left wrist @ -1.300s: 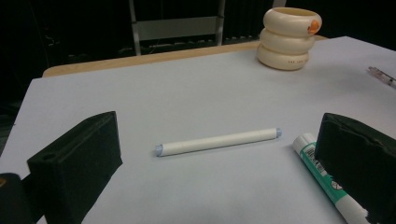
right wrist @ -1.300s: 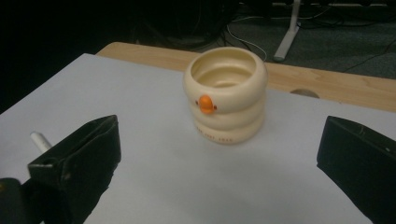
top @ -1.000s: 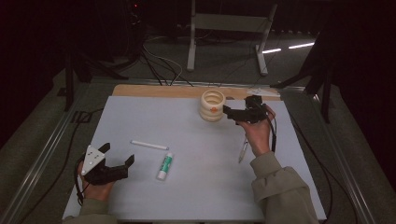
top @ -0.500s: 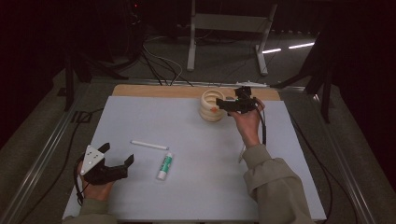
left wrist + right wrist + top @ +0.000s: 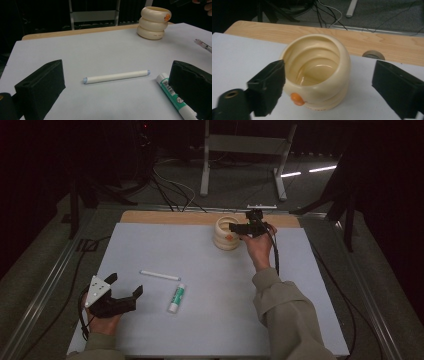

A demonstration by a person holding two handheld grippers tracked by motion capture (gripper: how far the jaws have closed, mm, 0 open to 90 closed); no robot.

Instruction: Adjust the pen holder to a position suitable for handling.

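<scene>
A cream ringed cup [image 5: 225, 235] with an orange spot stands at the back of the white mat [image 5: 210, 330]. My right gripper [image 5: 237, 227] reaches it from the right, open, and its jaws have just been closing a little. In the right gripper view the cup [image 5: 319, 62] sits between the jaws; the left pad [image 5: 270, 86] is close by its wall and the right pad [image 5: 397, 87] is clear of it. My left gripper [image 5: 124, 285] rests open at the front left. Ahead of it lie a white stick [image 5: 116, 76] and a green-and-white glue stick [image 5: 173, 96].
A pen [image 5: 203, 45] lies on the mat to the right of the glue stick. A bare wooden strip [image 5: 170, 217] with a round grommet hole [image 5: 373, 54] runs along the table's far edge. Cables and a metal stand [image 5: 240, 150] are on the floor beyond.
The right hand has moved left and slightly down, bringing its gripper up to the cup. Its forearm now covers the pen. The left hand has not moved.
</scene>
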